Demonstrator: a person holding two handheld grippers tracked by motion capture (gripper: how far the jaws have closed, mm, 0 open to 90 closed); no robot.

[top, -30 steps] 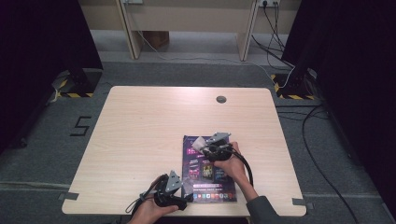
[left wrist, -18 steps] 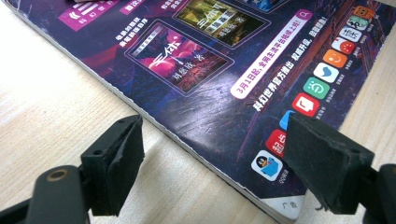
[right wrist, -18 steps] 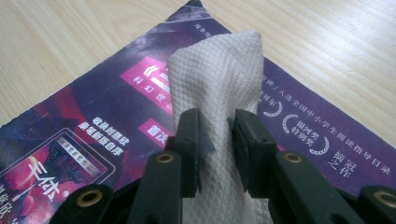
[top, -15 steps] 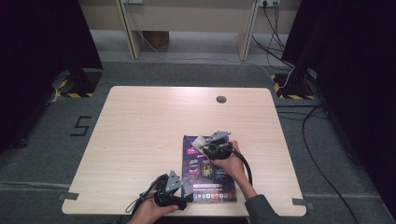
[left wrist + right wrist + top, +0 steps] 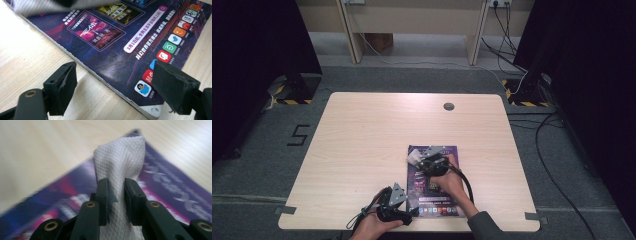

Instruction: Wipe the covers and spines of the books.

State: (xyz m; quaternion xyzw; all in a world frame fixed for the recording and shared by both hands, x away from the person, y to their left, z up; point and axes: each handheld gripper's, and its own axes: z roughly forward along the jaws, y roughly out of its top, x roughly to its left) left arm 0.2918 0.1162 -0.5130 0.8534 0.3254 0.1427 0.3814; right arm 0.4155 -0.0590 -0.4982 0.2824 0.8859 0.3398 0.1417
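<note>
A purple magazine (image 5: 436,185) with app icons on its cover lies flat near the table's front edge, and its cover (image 5: 120,45) fills much of the left gripper view. My right gripper (image 5: 424,162) is shut on a folded white paper towel (image 5: 120,165), which rests on the magazine's (image 5: 165,185) far left part. The towel (image 5: 414,158) sticks out past the jaws. My left gripper (image 5: 404,212) stands open by the magazine's near left corner, one jaw over the table wood and the other over the cover, nothing between them.
The light wooden table (image 5: 362,150) has a round cable hole (image 5: 448,106) at its far side. Grey carpet surrounds it, with cables (image 5: 557,150) on the floor at the right and desk legs (image 5: 347,30) behind.
The right gripper with the towel has shifted a little toward the magazine's left edge. The left gripper has stayed in place.
</note>
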